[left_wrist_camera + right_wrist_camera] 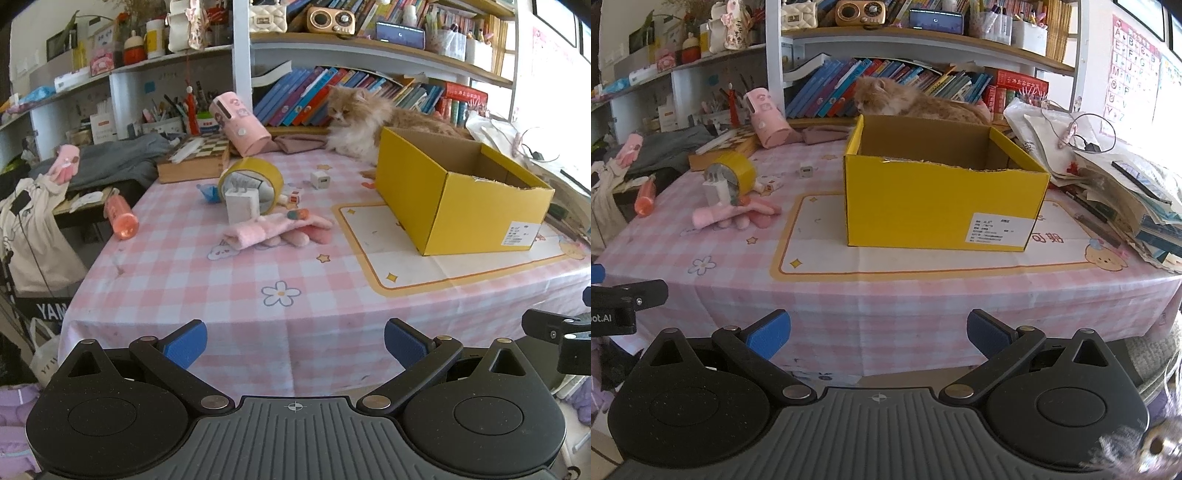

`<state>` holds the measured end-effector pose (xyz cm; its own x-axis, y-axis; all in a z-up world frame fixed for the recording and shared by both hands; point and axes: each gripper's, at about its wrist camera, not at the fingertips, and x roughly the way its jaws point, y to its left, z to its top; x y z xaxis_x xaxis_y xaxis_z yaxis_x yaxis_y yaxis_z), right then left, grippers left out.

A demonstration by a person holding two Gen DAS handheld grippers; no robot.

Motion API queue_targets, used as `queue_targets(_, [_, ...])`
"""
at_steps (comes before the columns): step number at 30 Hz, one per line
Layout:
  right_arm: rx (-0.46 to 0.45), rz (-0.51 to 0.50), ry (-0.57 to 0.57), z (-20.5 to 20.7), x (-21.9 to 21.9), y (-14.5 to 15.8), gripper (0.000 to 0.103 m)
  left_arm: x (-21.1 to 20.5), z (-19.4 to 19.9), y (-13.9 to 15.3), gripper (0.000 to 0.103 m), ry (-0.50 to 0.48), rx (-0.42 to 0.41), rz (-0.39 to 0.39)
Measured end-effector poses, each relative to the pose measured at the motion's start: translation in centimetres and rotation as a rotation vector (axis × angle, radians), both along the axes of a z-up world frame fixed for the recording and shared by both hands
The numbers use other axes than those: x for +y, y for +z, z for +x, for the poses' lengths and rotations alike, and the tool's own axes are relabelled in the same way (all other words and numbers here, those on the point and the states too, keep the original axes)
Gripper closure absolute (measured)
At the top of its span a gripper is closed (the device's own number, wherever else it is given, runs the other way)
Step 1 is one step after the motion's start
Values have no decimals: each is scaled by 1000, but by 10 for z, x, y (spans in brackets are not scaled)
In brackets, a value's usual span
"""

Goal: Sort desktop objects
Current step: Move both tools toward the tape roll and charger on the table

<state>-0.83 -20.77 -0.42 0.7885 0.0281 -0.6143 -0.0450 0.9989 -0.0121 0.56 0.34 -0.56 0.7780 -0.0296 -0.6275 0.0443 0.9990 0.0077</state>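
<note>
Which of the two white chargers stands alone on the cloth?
The small cube charger, alone near the cat. The bigger white charger leans against the yellow tape roll.

Home study room: bookshelves (369,51), cat (354,125) on pink checked tablecloth (229,280).

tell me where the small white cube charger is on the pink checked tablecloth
In both wrist views the small white cube charger stands alone between the yellow tape roll on its left and the yellow cardboard box on its right.

Yellow cardboard box (942,206): upright, open-topped, apparently empty, toward the table's right edge. Yellow tape roll (255,181), white charger (242,205) and pink gloves (277,230) cluster toward the left edge; small white cube (320,180) lies between.
</note>
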Motion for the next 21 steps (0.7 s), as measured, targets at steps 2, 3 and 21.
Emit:
queue_targets(2, [0,5,-3,0,-1,0,1,0,1,0,0,0,1,2])
queue_targets(3, [0,3,-4,0,-1,0,3,1,1,0,0,-1,3,-2])
queue_targets(21, [-39,-54,110,11,27,5,3,25,5,2,0,21,6,-53])
